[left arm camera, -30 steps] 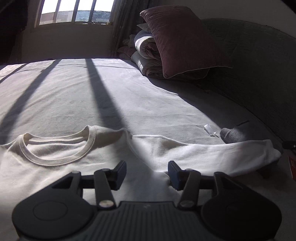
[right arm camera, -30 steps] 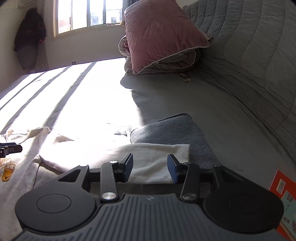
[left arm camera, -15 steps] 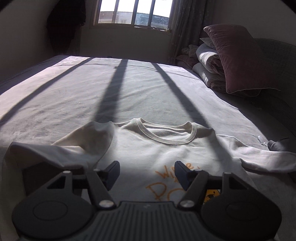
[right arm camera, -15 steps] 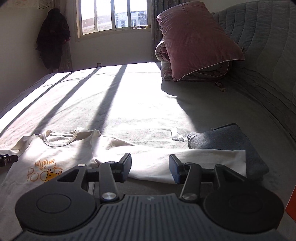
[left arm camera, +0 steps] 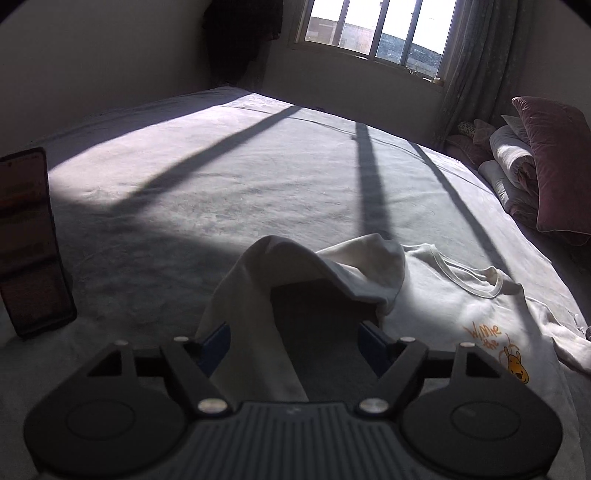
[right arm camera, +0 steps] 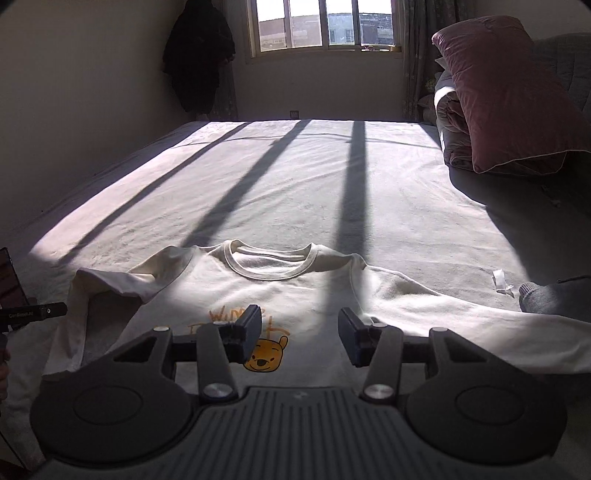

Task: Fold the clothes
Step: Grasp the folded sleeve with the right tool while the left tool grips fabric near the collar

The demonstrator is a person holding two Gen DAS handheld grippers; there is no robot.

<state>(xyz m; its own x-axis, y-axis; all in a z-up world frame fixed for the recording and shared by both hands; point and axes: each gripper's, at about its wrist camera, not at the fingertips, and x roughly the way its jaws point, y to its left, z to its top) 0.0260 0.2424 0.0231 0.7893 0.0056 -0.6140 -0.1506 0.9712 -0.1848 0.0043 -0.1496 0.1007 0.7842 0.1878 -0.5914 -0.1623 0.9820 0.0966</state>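
We're barely started: the cream sweatshirt (right arm camera: 280,295) lies face up on the bed (right arm camera: 295,184), unfolded. Our left tool (left arm camera: 295,341) is spread wide around the raised sleeve (left arm camera: 258,295), not pinching yet. Right tool (right arm camera: 297,330) hovers open and empty over the chest print.

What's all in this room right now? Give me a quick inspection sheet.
Surface: grey bed, striped with sun and shadow.
Job's things: cream sweatshirt lies front up; its sleeve near the left gripper is humped up.
Clutter: phone propped upright; grey cloth; white scrap.
Grippers: left gripper open, sleeve between its jaws; right gripper open over the print.
Cables: nothing seen.
Surroundings: window, dark coat, pillow on bedding.
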